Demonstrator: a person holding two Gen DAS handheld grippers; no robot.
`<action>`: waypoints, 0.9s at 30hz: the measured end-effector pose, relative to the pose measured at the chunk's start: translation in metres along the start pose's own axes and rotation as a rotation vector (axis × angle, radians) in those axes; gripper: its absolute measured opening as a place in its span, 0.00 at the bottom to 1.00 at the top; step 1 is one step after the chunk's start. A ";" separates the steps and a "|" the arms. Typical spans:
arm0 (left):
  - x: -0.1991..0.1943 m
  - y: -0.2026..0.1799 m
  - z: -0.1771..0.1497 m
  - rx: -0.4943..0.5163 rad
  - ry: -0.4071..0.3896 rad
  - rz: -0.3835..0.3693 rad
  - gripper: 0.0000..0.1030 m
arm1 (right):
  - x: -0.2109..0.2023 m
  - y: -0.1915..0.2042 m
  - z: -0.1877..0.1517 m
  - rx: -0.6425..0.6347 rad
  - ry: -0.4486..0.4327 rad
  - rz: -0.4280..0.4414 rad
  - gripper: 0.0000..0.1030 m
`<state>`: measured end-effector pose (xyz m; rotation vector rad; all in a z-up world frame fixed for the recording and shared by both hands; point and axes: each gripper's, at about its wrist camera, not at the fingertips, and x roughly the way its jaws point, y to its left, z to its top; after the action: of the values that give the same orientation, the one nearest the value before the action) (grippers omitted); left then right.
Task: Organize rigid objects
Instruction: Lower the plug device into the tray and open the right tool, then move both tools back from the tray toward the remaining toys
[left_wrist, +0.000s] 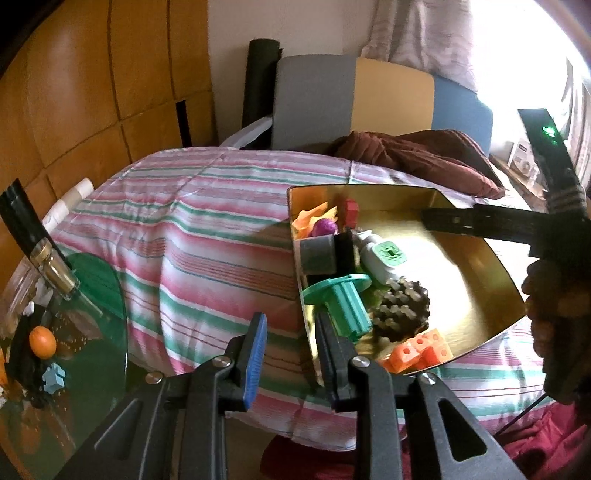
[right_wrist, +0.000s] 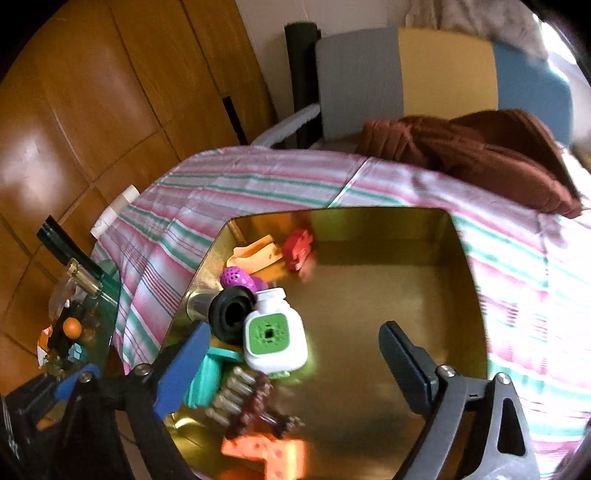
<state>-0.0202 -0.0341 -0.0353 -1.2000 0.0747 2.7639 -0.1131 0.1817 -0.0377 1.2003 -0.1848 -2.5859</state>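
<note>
Far left, a glass side table (left_wrist: 99, 295) stands against the bed. An orange ball (left_wrist: 42, 341) and a small blue piece (left_wrist: 54, 376) lie near its left edge, and a gold-collared bottle (left_wrist: 55, 266) leans over its far edge.

The bed's striped sheet (left_wrist: 207, 229) runs rightward from there, and a gold tray (right_wrist: 388, 295) sits on it toward the near right.

The left gripper (left_wrist: 291, 317) hangs at the tray's near left corner. Its jaws are slightly parted, with only sheet showing in the gap. The tray's left wall lies just beside the right-hand finger (left_wrist: 330, 347); whether they touch, I cannot tell.

Everything in the tray is crowded along its left edge. At the far left corner are an orange piece (right_wrist: 256, 254), a red block (right_wrist: 299, 247) and a purple ball (right_wrist: 236, 277). Nearer along that edge come a grey cylinder (left_wrist: 317, 254) and a black ring (right_wrist: 231, 314). A white bottle (right_wrist: 275, 339) with a green face lies just right of the ring. A teal spool (left_wrist: 343, 299) and a brown brush (left_wrist: 402, 310) follow. A cluster of orange cubes (left_wrist: 417, 350) sits at the near edge. The tray's right half is bare gold.

The right gripper (right_wrist: 293, 326) hovers above the tray's middle, jaws spread wide and gripping nothing. The white bottle lies below the gap, clear of both pads.

Past the tray's far right corner, a brown cloth (right_wrist: 480, 155) is heaped on the bed.
</note>
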 end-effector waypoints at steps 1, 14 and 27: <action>-0.001 -0.002 0.001 0.005 -0.002 -0.003 0.26 | -0.006 -0.004 -0.001 -0.001 -0.009 -0.006 0.95; -0.011 -0.059 0.018 0.141 -0.040 -0.098 0.26 | -0.113 -0.136 -0.021 0.204 -0.148 -0.191 0.96; -0.014 -0.178 0.035 0.370 -0.047 -0.309 0.26 | -0.213 -0.308 -0.098 0.675 -0.330 -0.548 0.98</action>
<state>-0.0117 0.1438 0.0000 -0.9587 0.3477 2.3742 0.0304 0.5404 -0.0182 1.1055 -0.9900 -3.3436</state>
